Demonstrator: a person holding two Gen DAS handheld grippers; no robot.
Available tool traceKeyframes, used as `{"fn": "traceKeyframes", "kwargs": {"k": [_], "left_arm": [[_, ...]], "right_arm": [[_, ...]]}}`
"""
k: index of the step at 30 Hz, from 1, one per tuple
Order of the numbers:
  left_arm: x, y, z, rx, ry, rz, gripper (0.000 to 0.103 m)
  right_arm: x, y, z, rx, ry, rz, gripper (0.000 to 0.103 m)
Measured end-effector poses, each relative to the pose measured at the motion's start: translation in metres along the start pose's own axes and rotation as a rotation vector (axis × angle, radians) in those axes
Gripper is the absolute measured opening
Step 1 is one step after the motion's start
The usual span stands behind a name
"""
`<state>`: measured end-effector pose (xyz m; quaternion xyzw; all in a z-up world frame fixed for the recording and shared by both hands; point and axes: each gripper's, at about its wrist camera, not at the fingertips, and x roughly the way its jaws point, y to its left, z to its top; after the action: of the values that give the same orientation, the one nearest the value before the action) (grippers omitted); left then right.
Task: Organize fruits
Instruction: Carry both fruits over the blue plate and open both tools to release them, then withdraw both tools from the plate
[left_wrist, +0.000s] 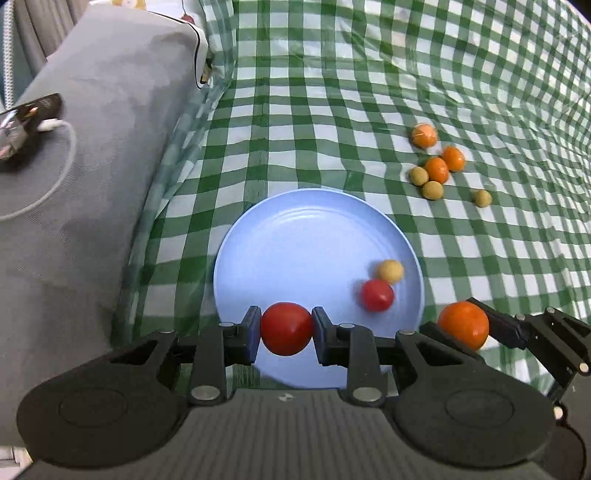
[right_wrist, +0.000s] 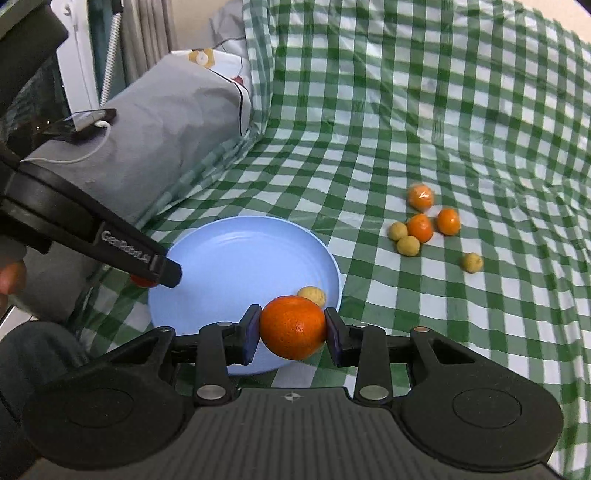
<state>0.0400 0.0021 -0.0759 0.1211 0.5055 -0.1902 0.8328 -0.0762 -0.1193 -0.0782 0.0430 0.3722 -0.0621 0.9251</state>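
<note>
Green-and-white checked cloth (left_wrist: 332, 110) covers the surface you work on; a grey cushion (left_wrist: 92, 166) sits left of the blue plate (left_wrist: 295, 236), with a phone (left_wrist: 26, 118) and white cable (left_wrist: 62, 162) on top.

Take the plate as your landmark. It lies flat on the cloth, near your grippers.

Your left gripper (left_wrist: 286, 330) is clamped on a red tomato (left_wrist: 286, 328), held above the plate's near edge. Your right gripper (right_wrist: 292, 328) is clamped on an orange (right_wrist: 293, 326), held above the plate's near right rim.

Left view only: a second, smaller tomato (left_wrist: 376, 294) lies on the plate's right side, touching a small yellow-tan fruit (left_wrist: 390, 271). In the right view your held orange hides that tomato; only the tan fruit (right_wrist: 312, 293) peeks out behind it. Right view only: a fingertip (right_wrist: 11, 275) at the far left edge, and the left gripper seen from the side, with a sliver of red under its finger.

Beyond the plate's far right, on the cloth: three oranges, one wrapped in clear film (left_wrist: 424, 135), two bare (left_wrist: 436, 170) (left_wrist: 453, 158), bunched with two tan fruits (left_wrist: 418, 175) (left_wrist: 433, 190). One more tan fruit (left_wrist: 482, 198) sits apart, further right.

Held orange: bright, glossy, dimpled skin. Held tomato: smooth, deep red, round.
</note>
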Motion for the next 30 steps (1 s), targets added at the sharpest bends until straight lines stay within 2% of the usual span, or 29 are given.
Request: {"fn": "traceKeyframes", "kwargs": {"k": [10, 12, 13, 14, 16, 18, 22, 26, 30], "left_arm": [[0.042, 0.006, 0.019, 0.026, 0.016, 0.037, 0.033], [0.042, 0.007, 0.021, 0.037, 0.003, 0.038, 0.05], [0.039, 0.007, 0.022, 0.042, -0.01, 0.044, 0.075], [0.035, 0.008, 0.022, 0.04, -0.03, 0.051, 0.092], [0.021, 0.009, 0.02, 0.029, -0.077, 0.051, 0.103], [0.009, 0.009, 0.016, 0.035, -0.101, 0.043, 0.102], [-0.013, 0.008, 0.001, 0.037, -0.06, 0.089, 0.102], [-0.045, 0.014, -0.03, 0.004, -0.028, 0.111, 0.102], [-0.074, 0.018, -0.062, -0.028, -0.01, 0.107, 0.103]], "right_arm": [[0.045, 0.007, 0.006, -0.041, 0.036, 0.016, 0.038], [0.052, 0.009, 0.009, -0.057, 0.044, 0.029, 0.04], [0.054, 0.011, 0.011, -0.068, 0.046, 0.027, 0.053], [0.055, 0.012, 0.013, -0.078, 0.048, 0.021, 0.06], [0.05, 0.012, 0.017, -0.081, 0.033, 0.0, 0.076], [0.038, 0.011, 0.019, -0.069, 0.023, -0.004, 0.085], [0.007, 0.006, 0.013, -0.009, 0.066, -0.003, 0.098], [-0.029, 0.005, 0.003, 0.094, 0.141, 0.039, 0.1], [-0.062, 0.01, -0.007, 0.155, 0.184, 0.033, 0.102]]}}
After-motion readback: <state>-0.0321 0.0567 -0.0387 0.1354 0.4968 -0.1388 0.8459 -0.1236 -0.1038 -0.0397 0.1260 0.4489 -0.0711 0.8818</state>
